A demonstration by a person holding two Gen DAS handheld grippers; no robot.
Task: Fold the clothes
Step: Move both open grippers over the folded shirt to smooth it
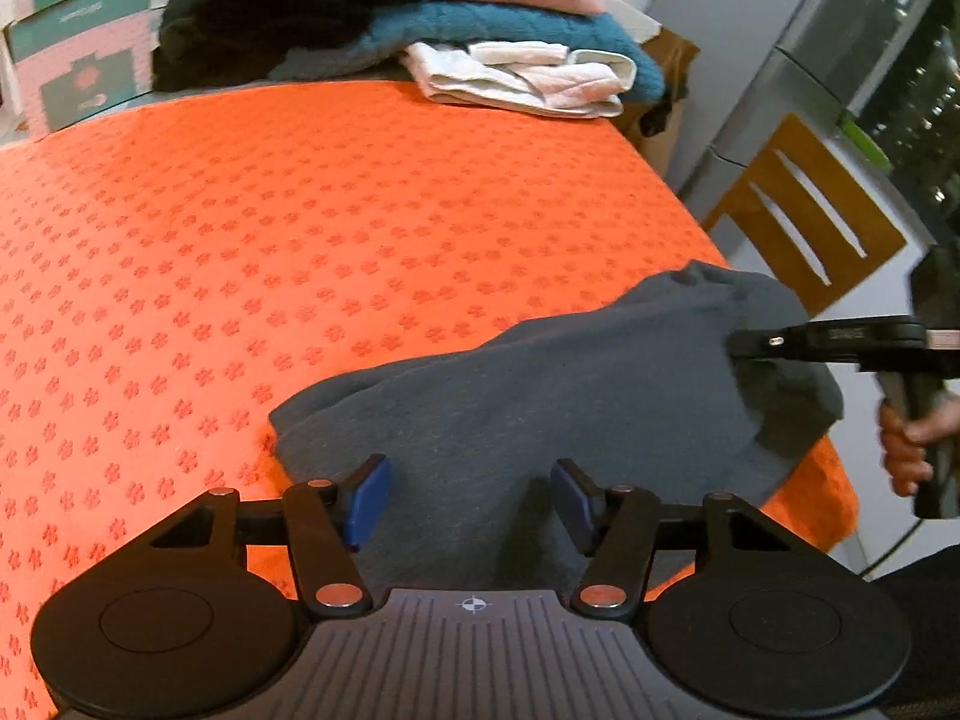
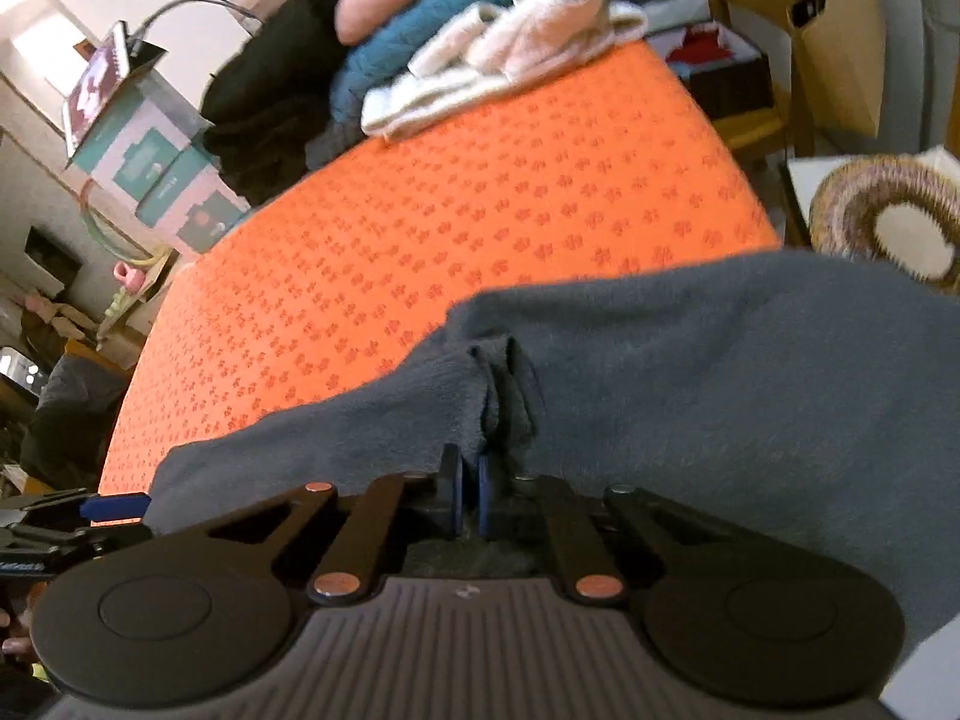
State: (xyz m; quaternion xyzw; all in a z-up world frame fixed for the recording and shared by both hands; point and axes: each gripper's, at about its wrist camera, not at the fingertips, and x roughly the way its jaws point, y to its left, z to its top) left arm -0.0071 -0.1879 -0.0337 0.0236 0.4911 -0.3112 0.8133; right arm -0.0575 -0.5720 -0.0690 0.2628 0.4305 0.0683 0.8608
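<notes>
A dark grey garment (image 1: 540,396) lies crumpled on the near right corner of the orange patterned tablecloth (image 1: 300,228). My left gripper (image 1: 471,498) hovers over its near left part with the blue pads apart and flat cloth under the gap, nothing pinched. My right gripper (image 1: 735,348) comes in from the right, held by a hand, and bites the garment's right edge. In the right wrist view its pads (image 2: 471,480) are closed together with a bunched fold of the grey garment (image 2: 720,390) rising from them. The left gripper's blue pad (image 2: 117,504) shows at lower left.
Folded clothes are stacked at the table's far end: a white cloth (image 1: 528,78), a teal towel (image 1: 510,30), a pink piece and a black garment (image 1: 258,18). Printed boxes (image 1: 84,54) stand at the far left. A wooden chair (image 1: 804,216) and a fridge are beyond the right edge.
</notes>
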